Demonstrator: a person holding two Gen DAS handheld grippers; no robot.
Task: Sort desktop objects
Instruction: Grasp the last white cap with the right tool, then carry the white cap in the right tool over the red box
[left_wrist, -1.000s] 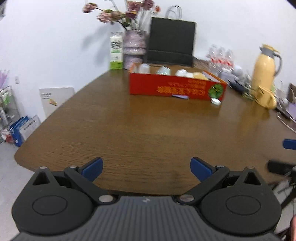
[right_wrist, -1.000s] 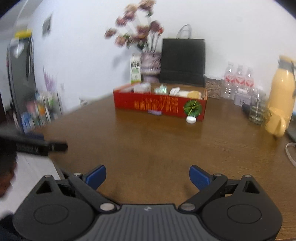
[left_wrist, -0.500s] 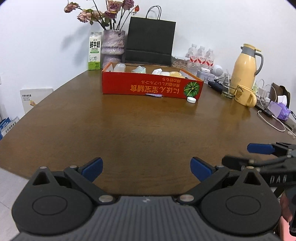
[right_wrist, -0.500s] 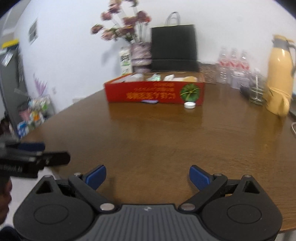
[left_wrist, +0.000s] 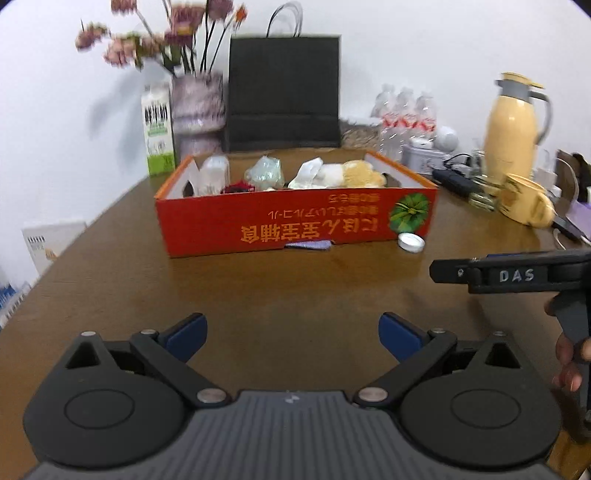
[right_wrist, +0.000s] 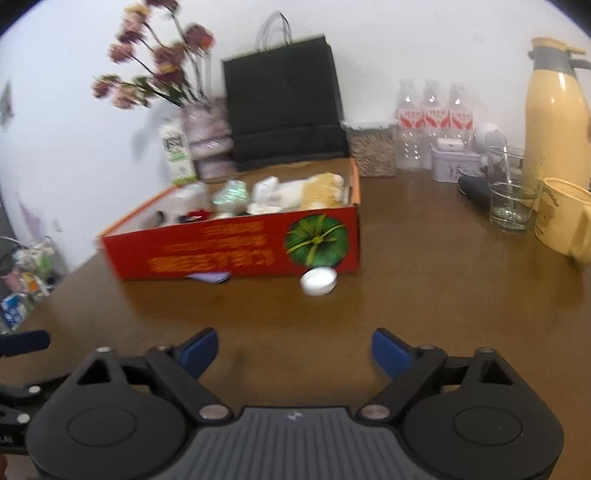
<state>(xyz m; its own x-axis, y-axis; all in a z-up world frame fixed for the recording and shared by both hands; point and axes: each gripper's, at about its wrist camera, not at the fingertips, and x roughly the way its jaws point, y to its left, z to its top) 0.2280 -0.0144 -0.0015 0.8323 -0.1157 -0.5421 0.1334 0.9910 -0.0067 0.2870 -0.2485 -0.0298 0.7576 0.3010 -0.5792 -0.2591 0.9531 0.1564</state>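
Both grippers hover empty over the wooden table (left_wrist: 110, 266)

Left gripper (left_wrist: 291, 334) released; right gripper (right_wrist: 293, 350) unclenched, jaws just narrowing on nothing; red cardboard box (left_wrist: 295, 218) ahead, filled; white bottle cap (right_wrist: 318, 281) and purple scrap (right_wrist: 210, 277) touching its front wall.

Bright even indoor light, soft wall shadows, motion blur throughout, strong fisheye bending with dark corners.
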